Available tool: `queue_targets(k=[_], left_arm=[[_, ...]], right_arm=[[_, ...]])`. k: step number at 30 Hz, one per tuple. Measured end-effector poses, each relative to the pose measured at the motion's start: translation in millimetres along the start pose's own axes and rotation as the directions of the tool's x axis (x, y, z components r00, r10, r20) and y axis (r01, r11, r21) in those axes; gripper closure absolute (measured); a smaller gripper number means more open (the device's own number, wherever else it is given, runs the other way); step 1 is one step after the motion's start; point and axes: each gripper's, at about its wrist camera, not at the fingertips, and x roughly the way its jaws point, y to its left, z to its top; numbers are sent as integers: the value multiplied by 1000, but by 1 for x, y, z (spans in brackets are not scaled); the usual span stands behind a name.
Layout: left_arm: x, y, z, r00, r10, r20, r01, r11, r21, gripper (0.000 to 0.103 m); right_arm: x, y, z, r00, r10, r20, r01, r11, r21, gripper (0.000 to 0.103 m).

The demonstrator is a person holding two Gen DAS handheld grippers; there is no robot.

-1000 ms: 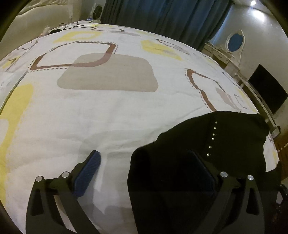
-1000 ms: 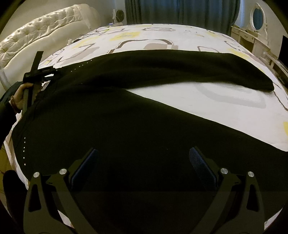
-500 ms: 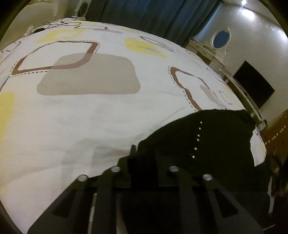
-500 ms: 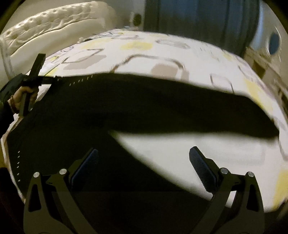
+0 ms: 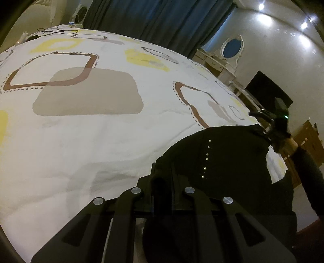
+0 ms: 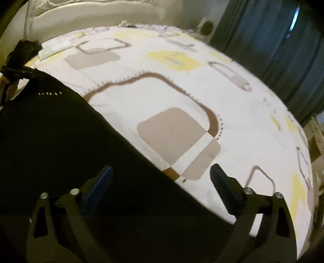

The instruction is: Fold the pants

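Observation:
The black pants (image 5: 228, 161) with a row of small studs lie on the patterned bedspread (image 5: 91, 141). My left gripper (image 5: 162, 178) is shut on the edge of the pants at the waist. In the right wrist view the pants (image 6: 66, 145) cover the left and lower part of the bed. My right gripper (image 6: 160, 180) is open, its left finger over the black fabric and its right finger over the bedspread (image 6: 202, 85). The left gripper (image 6: 22, 70) shows there at far left, holding the pants corner. The right gripper (image 5: 271, 117) shows far right in the left wrist view.
A padded headboard (image 6: 101, 12) stands behind the bed. Dark curtains (image 5: 162, 22), a white dresser with an oval mirror (image 5: 231, 48) and a dark screen (image 5: 267, 91) line the far wall. Cables (image 5: 50, 32) lie at the bed's far corner.
My left gripper closed on the pants edge a second ago and stays shut. My right gripper swung right along the pants, staying open.

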Motion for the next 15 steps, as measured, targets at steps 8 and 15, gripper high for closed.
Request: queue_targets(k=[8,15], left_arm=[[-5,5,-3,998,-54,27,55,998,-15,93],[-3,6,-3,998,-51,27,51,998,-20,93]], right_arm=[[13,-29,-18,994,96,-52,-96,995,16,23],[34,-42,-30,957,247,-153,-235,967,94,33]])
